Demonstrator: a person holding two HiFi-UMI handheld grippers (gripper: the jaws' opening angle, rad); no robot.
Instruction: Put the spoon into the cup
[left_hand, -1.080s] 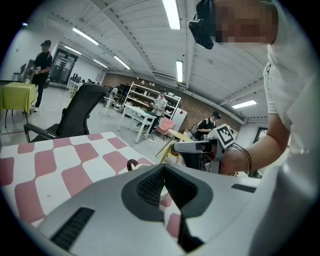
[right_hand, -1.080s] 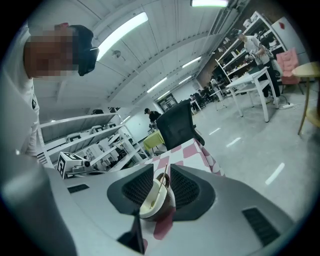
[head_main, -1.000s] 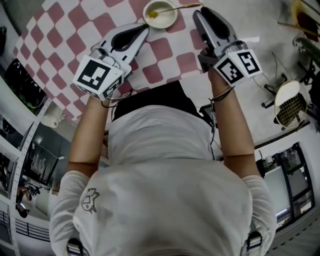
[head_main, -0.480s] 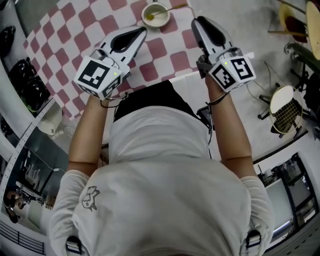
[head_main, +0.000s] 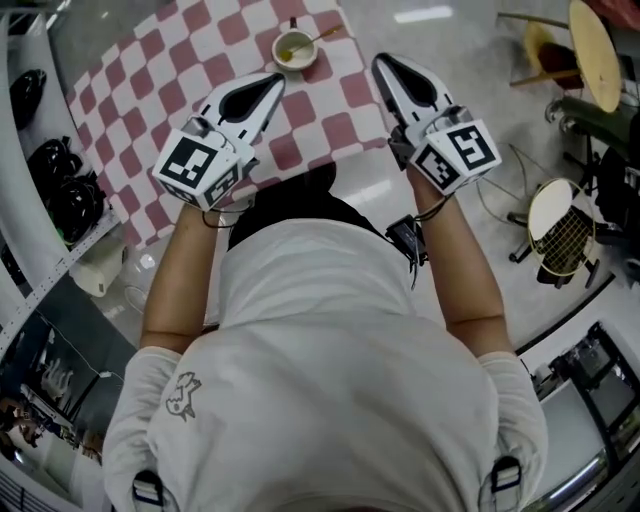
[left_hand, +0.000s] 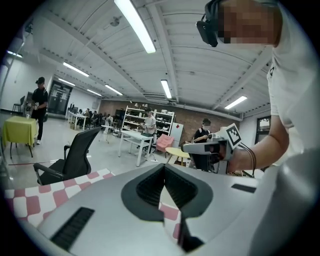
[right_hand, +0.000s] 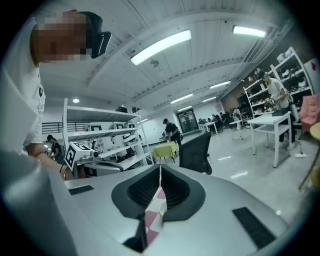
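Withdrawing farther from the cup (head_main: 300, 66) than before, left gripper (head_main: 274, 79) and right gripper (head_main: 381, 61) stay closed, empty; spoon (head_main: 322, 36) rests inside, near table's (head_main: 150, 90) right edge.

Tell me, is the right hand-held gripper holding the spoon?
No, the spoon rests in the cup, apart from the right hand-held gripper, whose jaws are together on nothing.

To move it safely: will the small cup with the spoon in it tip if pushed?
It probably slides rather than tips: the cup looks low and wide. The spoon sticks out past the rim, so a push there could rock it. Both seem small, likely light.
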